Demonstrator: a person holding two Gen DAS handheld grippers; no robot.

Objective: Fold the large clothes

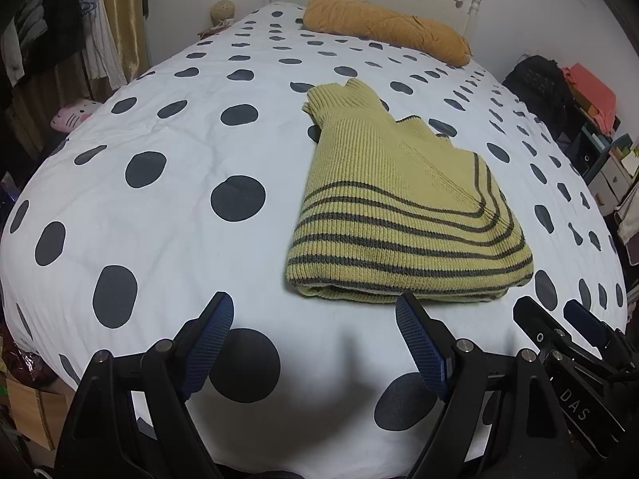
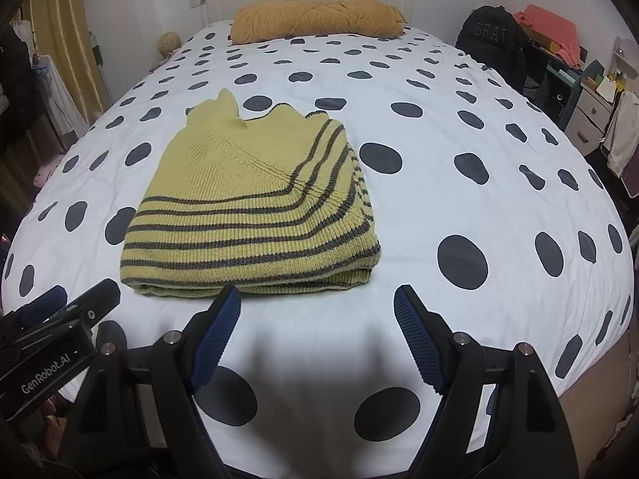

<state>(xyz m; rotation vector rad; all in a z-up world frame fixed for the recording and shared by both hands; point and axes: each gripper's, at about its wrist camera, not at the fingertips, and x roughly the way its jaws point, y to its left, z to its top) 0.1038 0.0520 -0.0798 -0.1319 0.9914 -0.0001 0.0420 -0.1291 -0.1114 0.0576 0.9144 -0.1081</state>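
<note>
Folded striped sweater [image 1: 403, 215] lying on the spotted bed [image 1: 159, 207], with the left hand-held gripper [image 1: 315, 331] and right hand-held gripper [image 2: 317, 323] both wide and empty just short of it; the soft, thick knit likely sags, so gripping the near folded edge seems best.

Each claw is matte black, with two fingers [image 1: 209, 343] faced in ribbed dark blue pads and silver pivot screws. The left claw [image 2: 319, 335] bears white "GenRobot.AI" lettering; the right claw [image 1: 559, 319] bears "DAS".
</note>
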